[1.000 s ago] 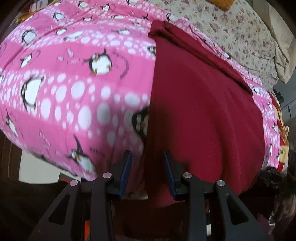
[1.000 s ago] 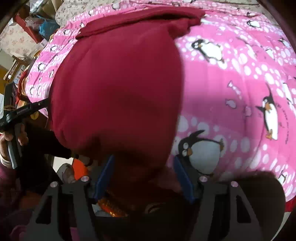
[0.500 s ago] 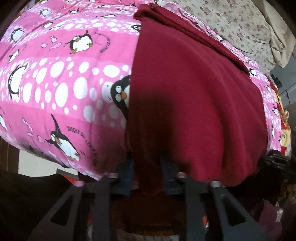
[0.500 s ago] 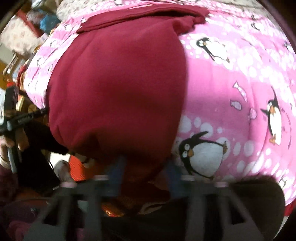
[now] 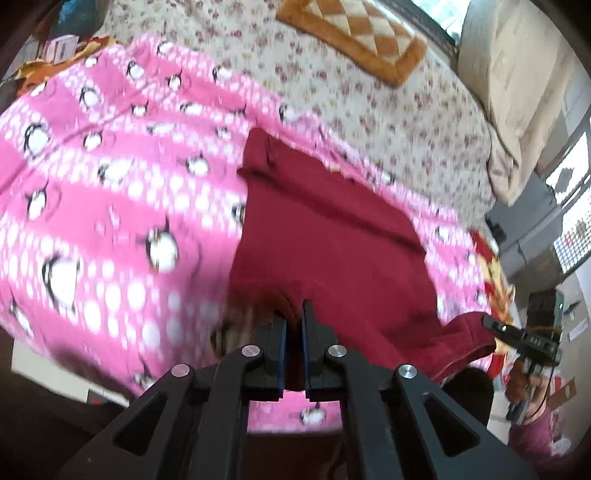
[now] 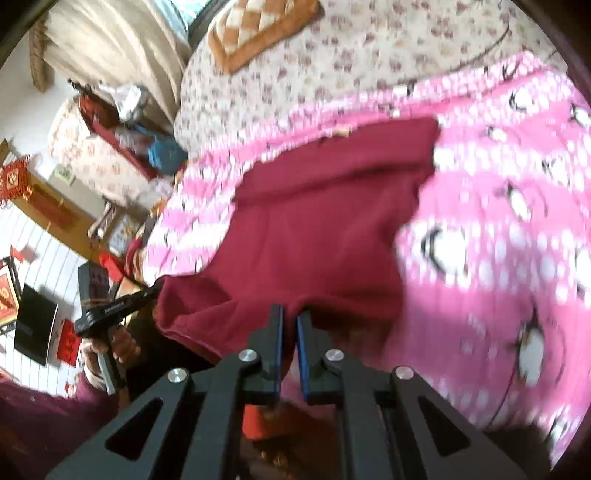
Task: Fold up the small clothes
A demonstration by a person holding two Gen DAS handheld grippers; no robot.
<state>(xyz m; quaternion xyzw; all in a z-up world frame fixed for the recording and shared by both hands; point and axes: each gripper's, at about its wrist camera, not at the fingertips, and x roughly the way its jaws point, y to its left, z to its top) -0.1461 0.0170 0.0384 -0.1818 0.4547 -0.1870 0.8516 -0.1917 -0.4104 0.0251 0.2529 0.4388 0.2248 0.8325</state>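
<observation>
A dark red garment lies on a pink penguin-print blanket; it also shows in the right wrist view. My left gripper is shut on the garment's near edge at its left corner and lifts it. My right gripper is shut on the same near edge at the right corner, raised off the blanket. The far end of the garment rests flat on the blanket. The other gripper shows at the side of each view.
Beyond the blanket lies a cream floral bedspread with an orange checked cushion. A beige pillow lies far right. Cluttered furniture and red wall decorations stand to the left of the bed.
Both grippers closed on the garment's near edge and rose, lifting that edge off the blanket. The view now sits higher, and the bedspread and cushion have come into sight.
</observation>
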